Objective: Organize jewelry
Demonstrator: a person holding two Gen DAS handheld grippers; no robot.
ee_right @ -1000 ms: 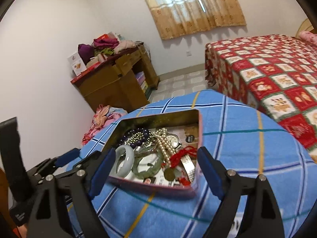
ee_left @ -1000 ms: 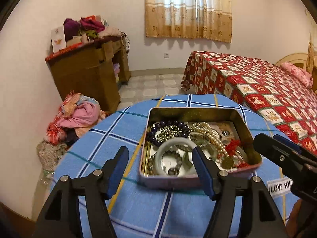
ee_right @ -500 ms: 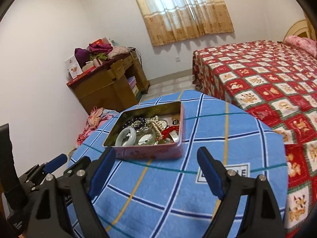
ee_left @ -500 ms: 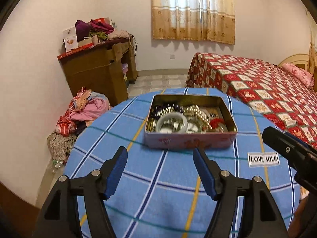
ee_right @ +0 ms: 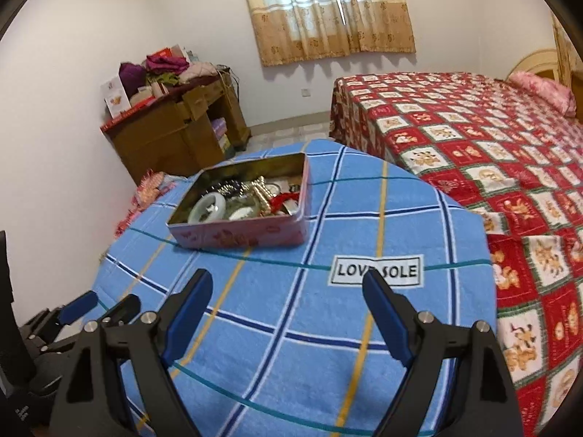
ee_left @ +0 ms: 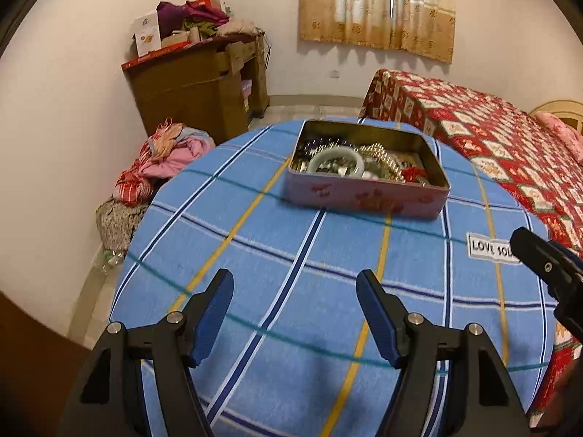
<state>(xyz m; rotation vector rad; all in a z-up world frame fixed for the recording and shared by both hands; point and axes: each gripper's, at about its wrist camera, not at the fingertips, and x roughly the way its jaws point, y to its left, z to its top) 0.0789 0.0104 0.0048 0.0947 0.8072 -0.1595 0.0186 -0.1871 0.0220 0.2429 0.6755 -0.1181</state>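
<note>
A pink rectangular tin stands open on the far side of a round table with a blue plaid cloth. It holds a pale jade bangle, a pearl strand, dark beads and a red cord. My left gripper is open and empty, over the cloth well short of the tin. My right gripper is open and empty, also short of the tin. The right gripper's tip shows in the left wrist view.
A white "LOVE SOLE" label is sewn on the cloth right of the tin. A bed with a red quilt stands close on the right. A wooden desk and a heap of clothes are at the far left.
Both grippers have pulled back from the tin toward the near side of the table. The tin now looks smaller and farther away. Both stay open and empty.
</note>
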